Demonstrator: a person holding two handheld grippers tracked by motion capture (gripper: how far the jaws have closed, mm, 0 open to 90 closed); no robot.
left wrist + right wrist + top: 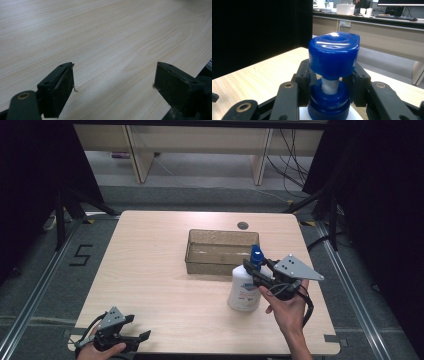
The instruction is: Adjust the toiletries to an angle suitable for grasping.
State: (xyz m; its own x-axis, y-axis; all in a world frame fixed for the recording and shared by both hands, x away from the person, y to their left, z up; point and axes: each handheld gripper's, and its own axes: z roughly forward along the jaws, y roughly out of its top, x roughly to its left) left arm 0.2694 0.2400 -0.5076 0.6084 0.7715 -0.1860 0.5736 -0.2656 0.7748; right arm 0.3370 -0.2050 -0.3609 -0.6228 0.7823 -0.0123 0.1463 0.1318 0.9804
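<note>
A: Wooden table (150, 270), bottle (243, 292) upright just in front of the tray (196, 255). Right gripper (329, 86)?
B: Clamped on the bottle neck under the blue cap (333, 53). Left gripper (113, 82) wide open, well apart at the near edge.

Black curtains (30, 185) are hanging on both sides; a grey floor (200, 195) is lying beyond the tabletop's far edge, where pale desks (200, 142) are standing.

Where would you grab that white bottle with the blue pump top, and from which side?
At the blue collar under the pump head of the white bottle, coming in level from the person's side. The bottle stands upright, and its collar is narrow enough for the jaws, where the right tool already sits; the body looks wider.
</note>
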